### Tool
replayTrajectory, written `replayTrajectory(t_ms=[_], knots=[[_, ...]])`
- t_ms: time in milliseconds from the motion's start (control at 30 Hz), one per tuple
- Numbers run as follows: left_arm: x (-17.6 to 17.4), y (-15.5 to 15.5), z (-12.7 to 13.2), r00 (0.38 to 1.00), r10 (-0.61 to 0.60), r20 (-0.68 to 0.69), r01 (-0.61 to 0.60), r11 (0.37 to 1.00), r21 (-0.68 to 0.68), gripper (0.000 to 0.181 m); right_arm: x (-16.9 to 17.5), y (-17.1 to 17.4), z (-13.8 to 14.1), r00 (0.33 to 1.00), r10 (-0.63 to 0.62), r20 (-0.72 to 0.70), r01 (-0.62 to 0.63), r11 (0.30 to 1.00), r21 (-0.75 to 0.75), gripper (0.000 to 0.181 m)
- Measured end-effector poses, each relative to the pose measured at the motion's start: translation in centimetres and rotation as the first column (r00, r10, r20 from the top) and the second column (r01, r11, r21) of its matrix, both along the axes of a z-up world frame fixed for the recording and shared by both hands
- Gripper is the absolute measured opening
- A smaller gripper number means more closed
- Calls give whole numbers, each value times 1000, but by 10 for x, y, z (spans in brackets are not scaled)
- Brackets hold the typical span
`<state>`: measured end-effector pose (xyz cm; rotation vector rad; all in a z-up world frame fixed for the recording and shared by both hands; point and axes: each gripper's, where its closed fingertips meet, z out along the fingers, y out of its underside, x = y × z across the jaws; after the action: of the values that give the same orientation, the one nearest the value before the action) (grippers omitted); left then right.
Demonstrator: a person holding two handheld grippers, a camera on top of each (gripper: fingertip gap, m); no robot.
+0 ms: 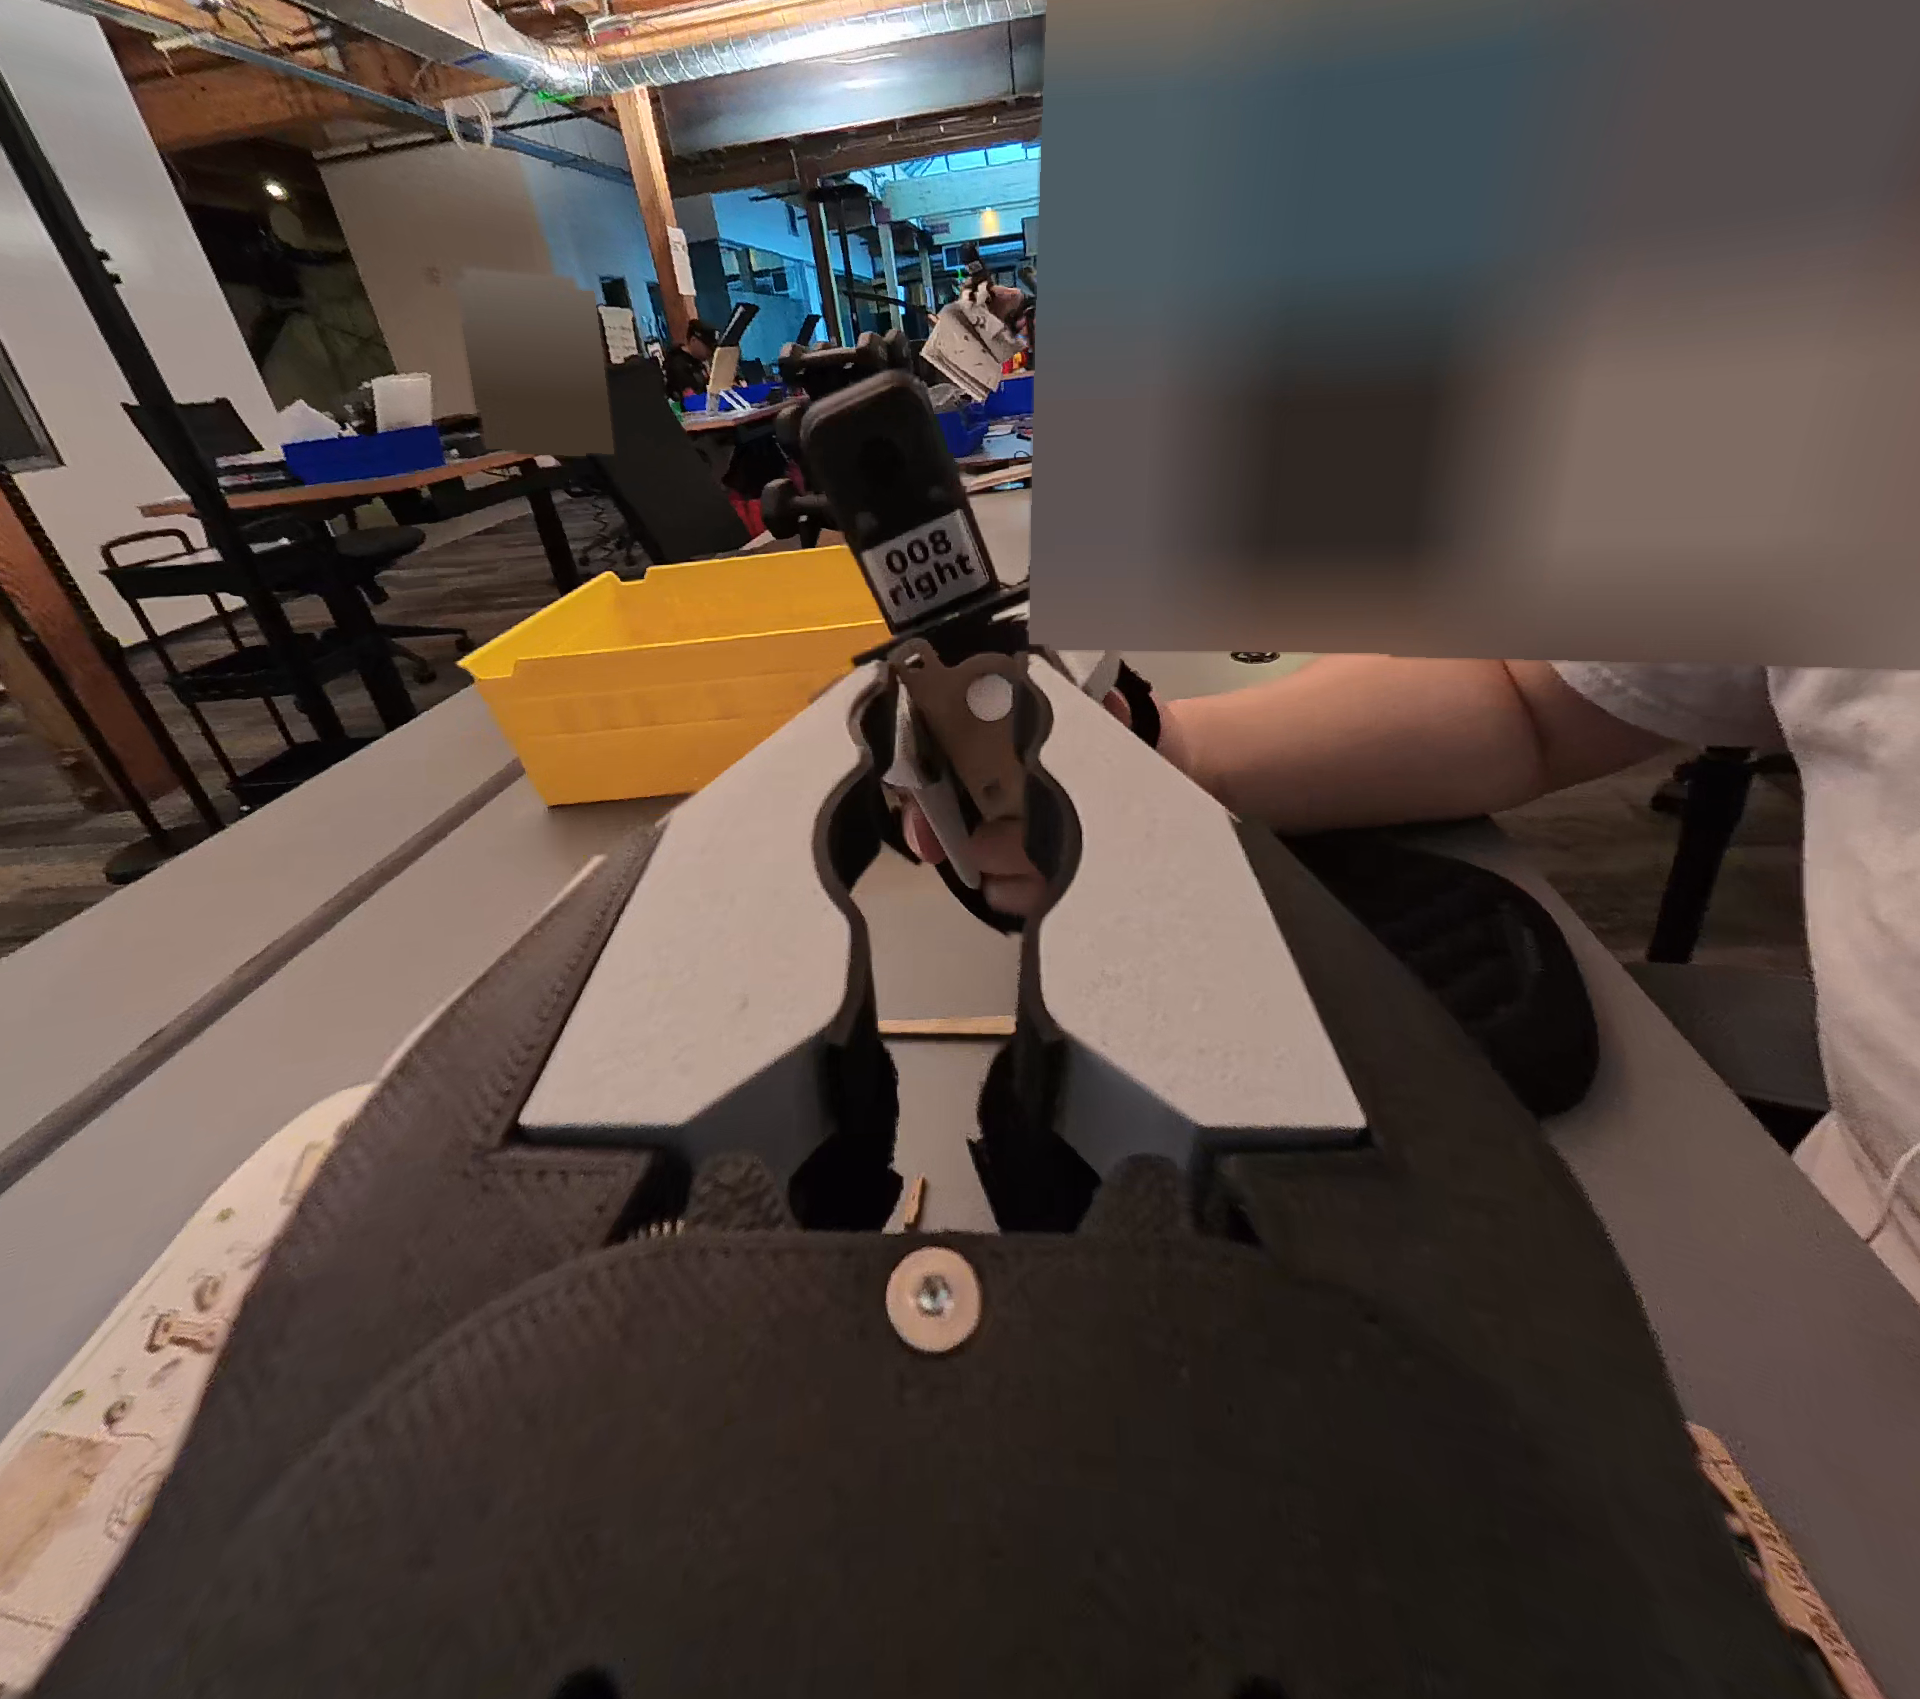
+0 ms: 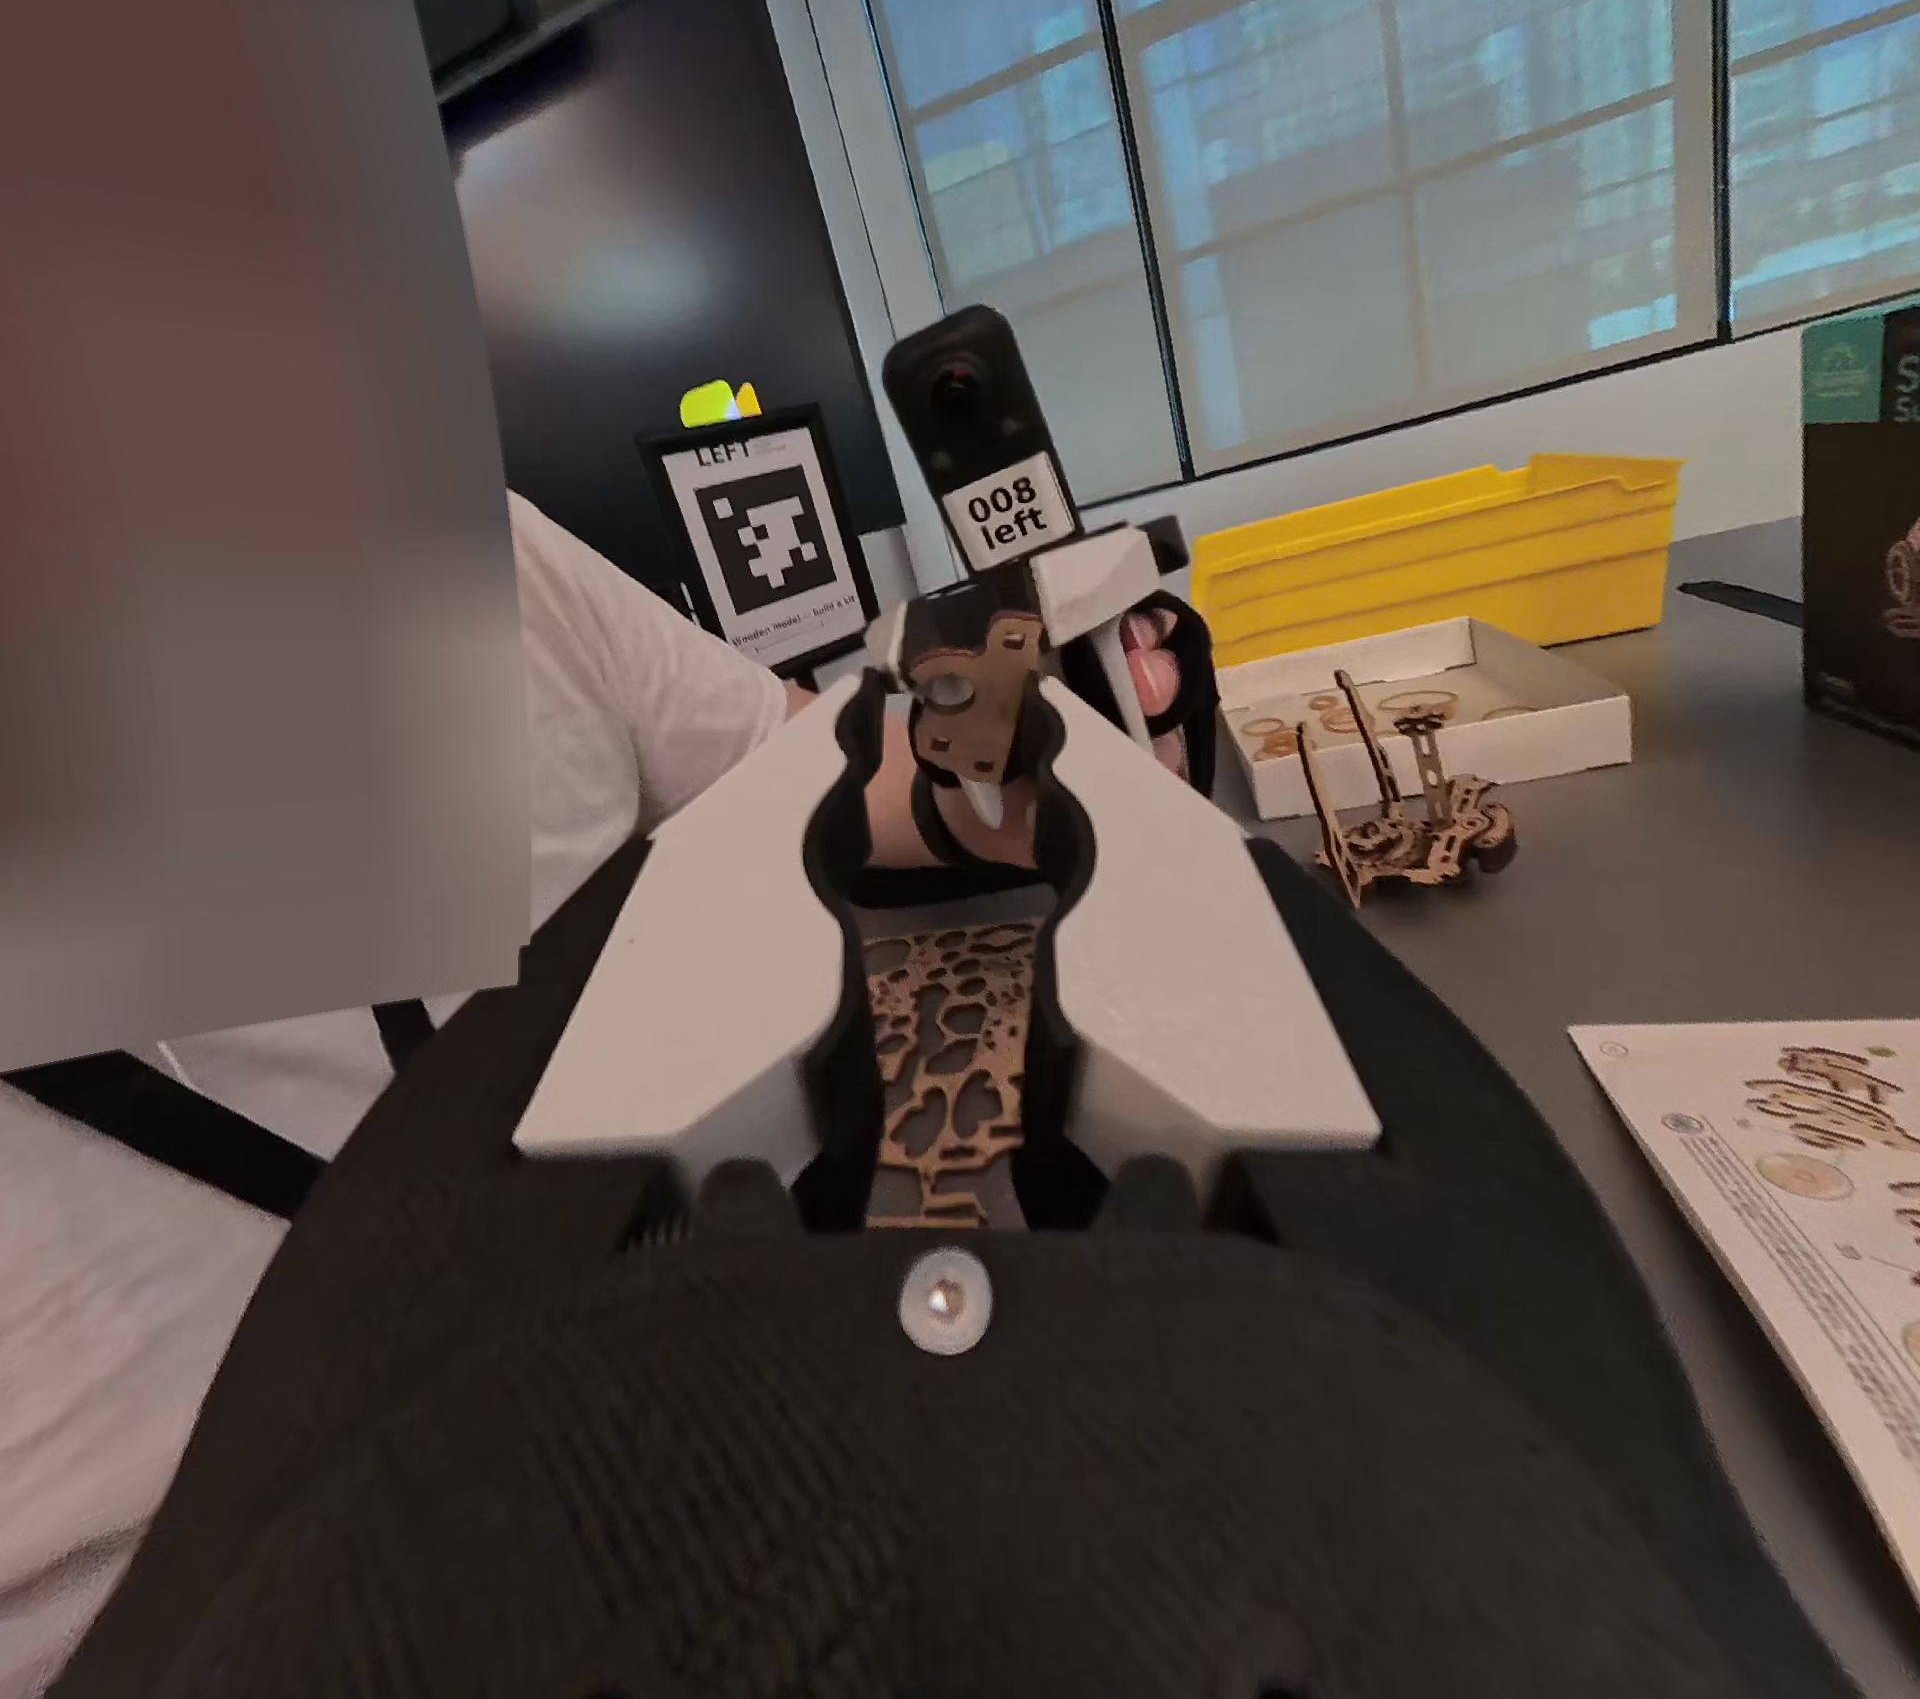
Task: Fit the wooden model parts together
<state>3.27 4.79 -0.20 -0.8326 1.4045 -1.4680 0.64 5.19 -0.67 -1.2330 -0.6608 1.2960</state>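
Plywood part (image 1: pixel 966 740), a small flat plate with a pale round peg (image 1: pixel 988 697) through it, is held in the air between the two grippers, which face each other tip to tip above the grey table (image 1: pixel 260 901). The left gripper (image 1: pixel 951 745) and the right gripper (image 2: pixel 961 714) each show their fingertips drawn narrow about the plate; which one bears the load, I cannot tell.

Below the right gripper lies a cut-out wooden sheet (image 2: pixel 951 1047). A half-built wooden assembly (image 2: pixel 1403 818) stands to one side, near a shallow white tray (image 2: pixel 1455 673) of loose rings. Beyond that is a yellow bin (image 2: pixel 1455 548), with an instruction sheet (image 2: pixel 1766 1182) closer in.

Risks, in my judgement: the plate is thin and gripped near its edges, so any twist between the two tools could snap it or let it pivot; the peg could drop out if it is only loosely seated.

Room to work is good directly beneath the part. To the assembly side, the upright struts leave little margin for a sweeping tool.
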Motion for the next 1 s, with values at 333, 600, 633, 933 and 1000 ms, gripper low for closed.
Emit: replayTrajectory(t_ms=[333,600,633,933,1000], knots=[[-2,0,-6,999,-33,-16,32,999,-31,0,10,14,-10,957,-209,200,189,975,112,17],[8,34,-26,979,50,-197,-89,977,-194,36,35,49,-56,583,-565,584,407,825,392,17],[10,37,-31,969,44,-245,-100,971,-219,40,38,52,-63,494,-605,624,396,796,458,17],[17,54,-78,855,-15,-518,-233,881,-411,26,40,62,-105,94,-699,709,188,712,676,18],[17,54,-83,840,-35,-541,-240,870,-430,28,39,62,-109,70,-698,713,163,713,682,18]])
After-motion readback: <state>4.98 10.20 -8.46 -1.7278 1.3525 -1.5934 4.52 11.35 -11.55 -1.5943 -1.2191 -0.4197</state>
